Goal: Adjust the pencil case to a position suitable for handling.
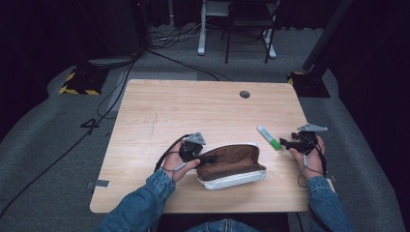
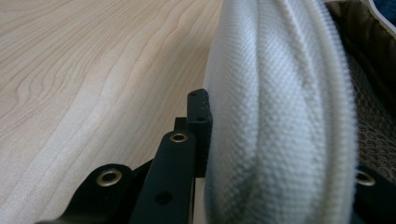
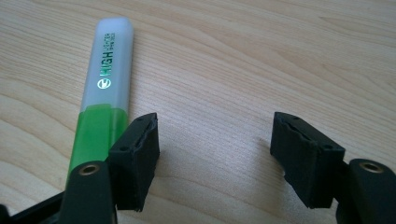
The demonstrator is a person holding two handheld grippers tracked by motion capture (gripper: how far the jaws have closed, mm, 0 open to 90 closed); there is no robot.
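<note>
I see both denim-sleeved forearms coming in from the bottom of the high view. My left hand (image 1: 175,164) sits left of centre, its left gripper (image 1: 205,157) pointing right with the jaws clamped on the pouch's white wall (image 2: 280,121). My right hand (image 1: 312,157) is at the right edge, the right gripper (image 1: 282,142) pointing left, jaws spread wide.

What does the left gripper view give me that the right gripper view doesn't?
Left gripper view: the white pencil case wall pinched in the left tongs, with its brown lining at the far edge.

Right gripper view: the green highlighter lying flat, outside the left jaw of the open right tongs, not between the jaws.

Both: the bare wooden table under black jaws.
</note>
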